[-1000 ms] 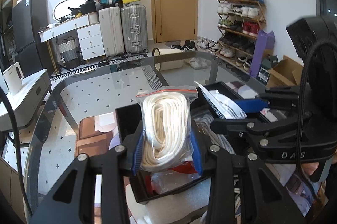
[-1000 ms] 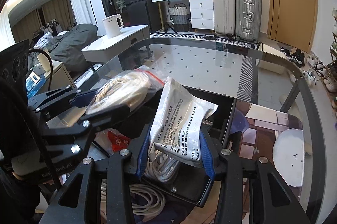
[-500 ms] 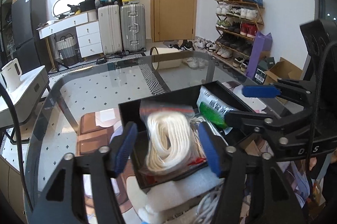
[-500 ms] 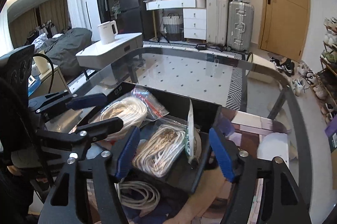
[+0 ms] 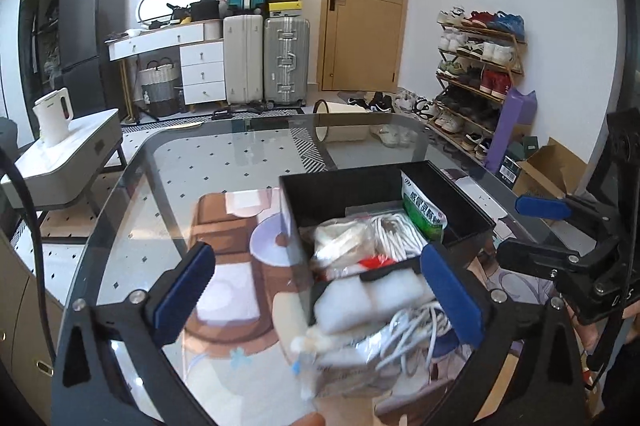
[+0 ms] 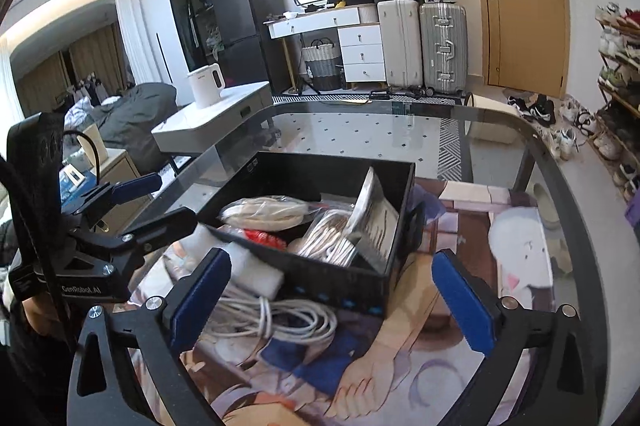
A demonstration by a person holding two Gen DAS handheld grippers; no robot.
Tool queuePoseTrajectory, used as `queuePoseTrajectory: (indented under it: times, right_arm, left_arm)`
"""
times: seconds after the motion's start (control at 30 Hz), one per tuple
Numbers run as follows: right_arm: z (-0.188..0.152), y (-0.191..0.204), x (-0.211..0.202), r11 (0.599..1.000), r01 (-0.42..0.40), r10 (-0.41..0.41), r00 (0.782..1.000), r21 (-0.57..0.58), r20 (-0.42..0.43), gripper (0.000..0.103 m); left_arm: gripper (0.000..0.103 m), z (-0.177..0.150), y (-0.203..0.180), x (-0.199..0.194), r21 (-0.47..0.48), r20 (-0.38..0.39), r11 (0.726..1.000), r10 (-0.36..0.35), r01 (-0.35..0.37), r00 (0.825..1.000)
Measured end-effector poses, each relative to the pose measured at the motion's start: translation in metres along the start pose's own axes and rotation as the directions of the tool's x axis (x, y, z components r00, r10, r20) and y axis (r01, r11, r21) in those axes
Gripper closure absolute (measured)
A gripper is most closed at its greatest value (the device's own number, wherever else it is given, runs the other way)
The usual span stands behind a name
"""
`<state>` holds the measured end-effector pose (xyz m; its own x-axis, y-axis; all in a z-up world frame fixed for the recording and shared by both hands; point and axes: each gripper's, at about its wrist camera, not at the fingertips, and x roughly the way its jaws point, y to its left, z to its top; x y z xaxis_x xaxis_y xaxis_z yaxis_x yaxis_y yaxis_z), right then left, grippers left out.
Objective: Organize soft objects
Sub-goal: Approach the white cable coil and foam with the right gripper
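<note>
On the glass worktop (image 6: 360,134), the black bin (image 6: 320,274) holds the rope bag (image 6: 264,212) and white pouch (image 6: 374,222). Both claws, left (image 5: 324,290) and right (image 6: 332,302), have just been opening: wide, empty. Retreat clear; next take the loose cable (image 6: 276,322).

The tray (image 6: 340,290) is black, the cord bundle (image 6: 264,212) white, the packet (image 5: 424,214) green and white, the fingers (image 6: 460,302) have blue pads.

Wrist cams near, sharing bin (image 5: 384,186).
</note>
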<state>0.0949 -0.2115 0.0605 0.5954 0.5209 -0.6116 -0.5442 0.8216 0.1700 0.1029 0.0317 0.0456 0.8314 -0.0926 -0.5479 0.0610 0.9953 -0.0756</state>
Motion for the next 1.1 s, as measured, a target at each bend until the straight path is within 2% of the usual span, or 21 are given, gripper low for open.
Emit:
queuePoseTrajectory:
  times: [0.27,0.73,1.1]
  right_arm:
    - [-0.024,-0.002,0.0,0.999,-0.024,0.025,1.0,0.035,-0.018,0.001]
    - [-0.039,0.011,0.014,0.998,0.016,-0.022,0.996,-0.067,-0.088,0.001]
    - [-0.051,0.015,0.028,0.995,0.022,-0.036,0.989,-0.099,-0.141,0.001]
  left_arm:
    - [0.0,-0.026,0.013,-0.021,-0.038,0.013,0.999,0.037,-0.037,0.999]
    - [0.0,-0.061,0.014,-0.019,-0.045,-0.02,0.996,0.076,-0.076,0.997]
    - [0.0,-0.071,0.016,-0.011,-0.057,-0.047,0.997,0.054,-0.057,0.997]
